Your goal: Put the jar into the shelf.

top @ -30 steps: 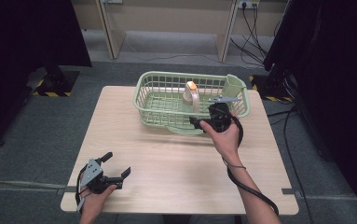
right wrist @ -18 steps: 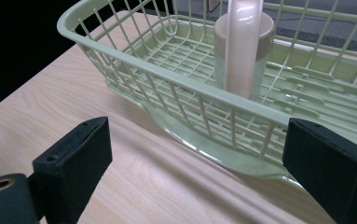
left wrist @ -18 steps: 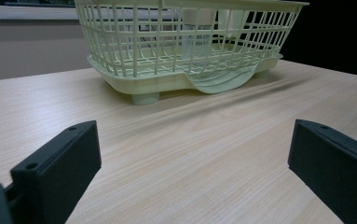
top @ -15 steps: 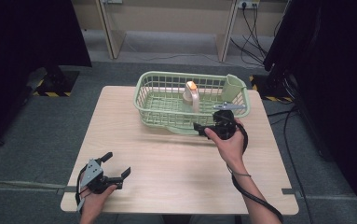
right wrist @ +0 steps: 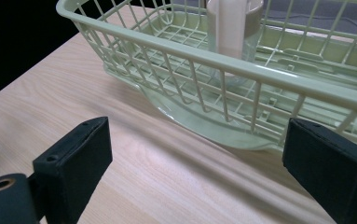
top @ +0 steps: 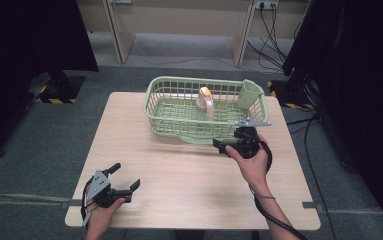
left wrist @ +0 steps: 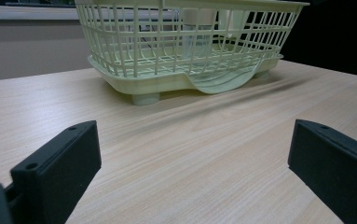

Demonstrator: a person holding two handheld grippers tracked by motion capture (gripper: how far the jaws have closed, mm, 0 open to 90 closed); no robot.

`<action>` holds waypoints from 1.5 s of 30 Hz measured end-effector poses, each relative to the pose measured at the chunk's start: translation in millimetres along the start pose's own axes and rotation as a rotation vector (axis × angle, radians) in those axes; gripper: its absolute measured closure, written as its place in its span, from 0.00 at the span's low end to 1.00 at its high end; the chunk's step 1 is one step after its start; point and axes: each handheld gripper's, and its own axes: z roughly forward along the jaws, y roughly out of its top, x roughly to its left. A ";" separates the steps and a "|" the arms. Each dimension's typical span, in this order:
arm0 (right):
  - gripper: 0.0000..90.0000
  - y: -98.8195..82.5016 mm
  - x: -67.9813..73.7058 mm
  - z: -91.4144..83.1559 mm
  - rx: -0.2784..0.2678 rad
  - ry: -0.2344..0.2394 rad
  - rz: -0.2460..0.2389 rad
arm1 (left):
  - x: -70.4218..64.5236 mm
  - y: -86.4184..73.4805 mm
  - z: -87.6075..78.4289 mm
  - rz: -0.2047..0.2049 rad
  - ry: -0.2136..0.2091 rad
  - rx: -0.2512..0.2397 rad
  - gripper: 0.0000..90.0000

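Pale-green plastic dish basket [top: 179, 117] holds the cream lidded jug [top: 205, 101] now – right gripper [top: 222, 146] has backed off, jaws spread – so placing looks done, left gripper [top: 124, 181] idle and spread too.

Table [top: 179, 175] looks like pale wood-grain laminate, smooth with a soft sheen, the rack [top: 169, 115] is pale green moulded plastic, slightly glossy, the jug [top: 205, 102] in it looks like clear plastic with a cream handle, and both grippers' jaws are matt black plastic.
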 end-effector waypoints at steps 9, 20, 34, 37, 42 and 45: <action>0.09 -17.2 -1.7 -8.2 0.002 -0.005 0.002 | -0.1 0.0 0.1 0.000 0.001 0.001 0.02; 0.09 -37.5 -6.3 -18.6 0.003 -0.009 0.012 | -0.1 0.1 0.1 0.000 0.003 0.001 0.02; 0.09 -56.9 -12.9 -32.3 -0.007 -0.026 0.030 | 0.1 0.0 0.1 -0.001 0.003 0.000 0.02; 0.09 -60.8 -15.0 -34.2 -0.008 -0.033 0.033 | 0.0 0.0 0.0 -0.001 0.003 0.000 0.02; 0.09 -68.3 -21.1 -37.0 -0.011 -0.043 0.055 | 0.1 0.0 0.0 -0.002 0.003 0.001 0.02; 0.09 -72.6 -23.6 -38.9 -0.016 -0.050 0.059 | 0.1 0.0 0.0 -0.002 0.004 0.000 0.02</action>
